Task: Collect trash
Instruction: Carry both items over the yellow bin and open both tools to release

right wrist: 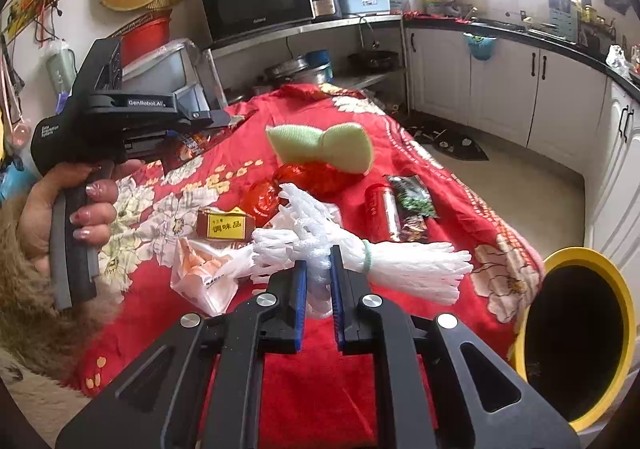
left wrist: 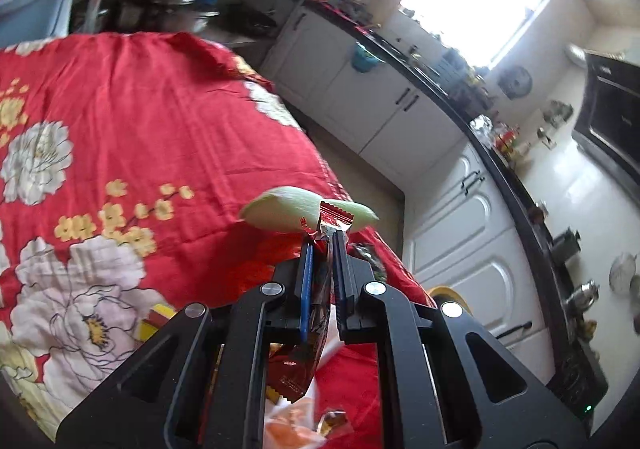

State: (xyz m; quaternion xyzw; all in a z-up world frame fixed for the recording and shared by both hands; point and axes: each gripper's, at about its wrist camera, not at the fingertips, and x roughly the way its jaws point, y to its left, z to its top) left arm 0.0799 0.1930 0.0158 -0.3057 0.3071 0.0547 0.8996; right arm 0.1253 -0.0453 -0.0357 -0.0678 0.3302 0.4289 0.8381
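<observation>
My left gripper (left wrist: 322,239) is shut on a red foil snack wrapper (left wrist: 308,353) and holds it above the red flowered tablecloth (left wrist: 120,109); the same gripper shows at the left in the right wrist view (right wrist: 224,119). My right gripper (right wrist: 319,263) is shut on a white foam fruit net (right wrist: 360,261) just above the cloth. A green sponge (right wrist: 324,145) lies further back and also shows in the left wrist view (left wrist: 280,213). A yellow-rimmed black bin (right wrist: 576,341) stands low at the right of the table.
On the cloth lie a yellow seasoning box (right wrist: 226,227), an orange-and-white plastic bag (right wrist: 204,273), red cellophane (right wrist: 304,179), a red tube (right wrist: 380,209) and a dark green packet (right wrist: 412,197). White cabinets (right wrist: 500,85) and a microwave (right wrist: 256,5) line the walls.
</observation>
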